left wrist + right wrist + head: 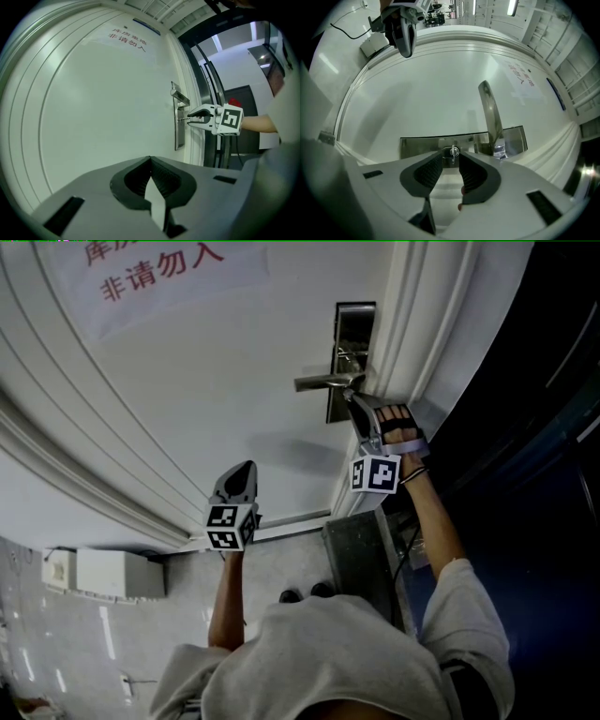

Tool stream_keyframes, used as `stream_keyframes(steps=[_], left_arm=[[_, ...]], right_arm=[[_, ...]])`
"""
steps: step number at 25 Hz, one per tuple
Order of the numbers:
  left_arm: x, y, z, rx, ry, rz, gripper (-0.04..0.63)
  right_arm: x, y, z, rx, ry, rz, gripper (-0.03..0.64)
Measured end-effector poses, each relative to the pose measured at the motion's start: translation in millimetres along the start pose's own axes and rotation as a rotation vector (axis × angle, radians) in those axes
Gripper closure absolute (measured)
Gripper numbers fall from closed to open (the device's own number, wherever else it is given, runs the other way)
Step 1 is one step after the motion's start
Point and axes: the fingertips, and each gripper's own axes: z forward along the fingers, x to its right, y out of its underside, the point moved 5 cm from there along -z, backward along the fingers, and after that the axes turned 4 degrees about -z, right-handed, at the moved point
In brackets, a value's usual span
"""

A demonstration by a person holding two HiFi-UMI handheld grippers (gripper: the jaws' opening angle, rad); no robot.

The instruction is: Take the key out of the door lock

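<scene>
Though unheld, one key (453,151); two claws (247,468) (357,401)

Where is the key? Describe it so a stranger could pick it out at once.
On the white door, find the steel lock plate at its edge, bearing the lever handle. The key juts from that plate beside the handle's base, right at the open jaw tips of the right gripper. It is the only small silver piece standing out from the flat plate.

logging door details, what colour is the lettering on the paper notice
Red lettering on a white notice, clearest in the head view.
</scene>
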Motion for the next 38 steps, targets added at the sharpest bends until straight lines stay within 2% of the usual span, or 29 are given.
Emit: stream_keyframes(steps=[7, 13, 21, 38], left_arm=[[-10, -2, -5, 0.005, -0.023, -0.004, 0.578], [-13, -3, -4, 0.009, -0.028, -0.009, 0.578], [-4, 1, 1, 0.002, -0.009, -0.016, 0.578], [-6, 8, -2, -0.006, -0.019, -0.032, 0.578]], right_arm=[[-2, -3, 16, -0.005, 0.016, -0.003, 0.532], [0, -3, 19, -0.009, 0.078, -0.022, 0.583], [1, -4, 20, -0.018, 0.079, -0.021, 0.586], [0, -4, 10, -0.035, 0.069, -0.015, 0.588]])
